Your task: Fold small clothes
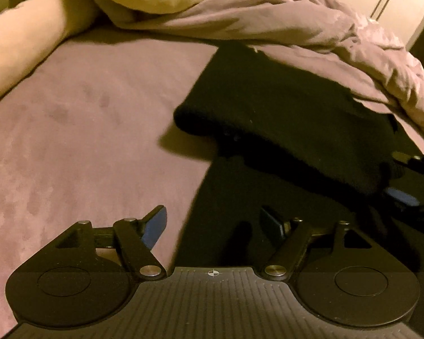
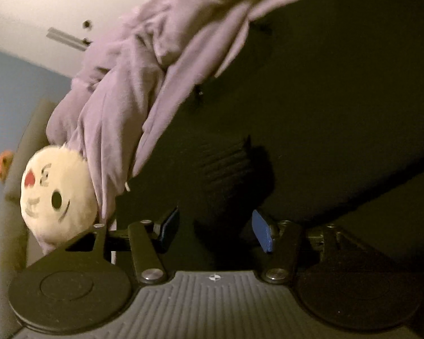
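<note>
A black knitted garment (image 1: 282,118) lies folded over on the mauve bed sheet (image 1: 84,130) in the left wrist view, its rounded fold edge facing left. My left gripper (image 1: 214,224) hovers open just before it; the left fingertip (image 1: 155,226) is over bare sheet and the right fingertip over the dark lower layer. A blue pad of my right gripper (image 1: 404,196) shows at the garment's right edge. In the right wrist view the black garment (image 2: 311,113) fills the frame, with a ribbed band (image 2: 226,163). My right gripper (image 2: 216,230) is open, dark cloth lying between its pads without being pinched.
A crumpled mauve duvet (image 1: 311,28) is heaped behind the garment and overlaps its far edge. A round yellow plush cushion with a face (image 2: 56,192) rests on the duvet, a cream pillow (image 1: 22,42) lies at the left, and white wardrobe doors (image 2: 42,5) stand behind.
</note>
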The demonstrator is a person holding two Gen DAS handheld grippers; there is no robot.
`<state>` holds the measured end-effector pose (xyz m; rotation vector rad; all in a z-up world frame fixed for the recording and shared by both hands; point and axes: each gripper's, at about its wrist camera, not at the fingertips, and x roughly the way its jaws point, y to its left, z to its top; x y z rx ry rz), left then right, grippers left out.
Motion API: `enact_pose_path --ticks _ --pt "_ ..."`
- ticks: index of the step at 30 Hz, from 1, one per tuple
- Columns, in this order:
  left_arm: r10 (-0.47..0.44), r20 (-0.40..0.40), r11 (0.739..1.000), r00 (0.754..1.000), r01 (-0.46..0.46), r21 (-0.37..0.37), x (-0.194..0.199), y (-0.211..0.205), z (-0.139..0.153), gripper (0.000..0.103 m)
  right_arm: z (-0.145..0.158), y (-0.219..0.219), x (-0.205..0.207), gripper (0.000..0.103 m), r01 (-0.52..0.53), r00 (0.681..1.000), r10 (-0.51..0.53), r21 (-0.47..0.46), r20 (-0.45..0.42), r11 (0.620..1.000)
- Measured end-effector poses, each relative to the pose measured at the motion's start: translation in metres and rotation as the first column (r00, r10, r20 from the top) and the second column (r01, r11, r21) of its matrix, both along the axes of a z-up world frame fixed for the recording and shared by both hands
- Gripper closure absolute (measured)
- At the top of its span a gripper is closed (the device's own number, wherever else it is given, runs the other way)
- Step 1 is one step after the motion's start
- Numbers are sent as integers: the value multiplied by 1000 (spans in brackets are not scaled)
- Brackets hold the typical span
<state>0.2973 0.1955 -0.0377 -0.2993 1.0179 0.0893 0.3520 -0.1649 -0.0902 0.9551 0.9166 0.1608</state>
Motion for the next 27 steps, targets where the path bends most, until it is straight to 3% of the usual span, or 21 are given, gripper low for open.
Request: enact_pose_path --ticks 3,4,5,6,10,12,14,16,18,19,20,25,27 --pt "13 -16 999 1000 -14 -36 9 -2 -9 24 -16 13 13 44 16 999 -13 60 -52 998" --pt "14 -21 999 1000 -14 -41 10 -4 -11 24 -16 17 15 54 17 998 -13 65 -53 998" --pt "13 -23 999 1000 -14 -43 11 -5 -13 24 -15 21 15 77 18 999 -15 62 -48 998" --pt "11 -24 999 1000 -12 -45 12 -6 -14 24 -11 25 15 87 17 999 -15 59 -28 998" --pt "-2 -22 999 1000 1 -35 14 -3 -15 24 17 28 11 91 26 997 -22 -61 77 998" --pt "4 -19 1000 1000 -4 -24 16 0 -14 24 45 25 4 91 45 987 -13 -201 158 979" --pt "9 -13 1000 1000 -9 -18 19 4 -13 23 70 24 1 91 81 972 11 -378 235 922" --pt "14 -12 1000 1000 -14 -17 23 5 -13 23 89 23 -6 89 134 962 33 -576 270 806" --pt "14 -13 1000 1000 -14 -22 27 4 -15 22 95 17 -6 71 169 963 30 -688 267 706" --pt "11 -13 1000 1000 -11 -23 28 2 -16 21 93 11 -6 53 171 969 21 -725 247 667" --pt "6 -13 1000 1000 -6 -24 30 -1 -17 20 91 3 -6 43 161 974 9 -726 225 668" --pt "-61 -23 998 998 61 0 34 -21 -24 19 64 -47 -15 43 181 984 -148 -571 103 801" --pt "-90 -22 996 996 91 21 37 -30 -26 19 48 -58 -20 43 195 980 -187 -523 67 830"
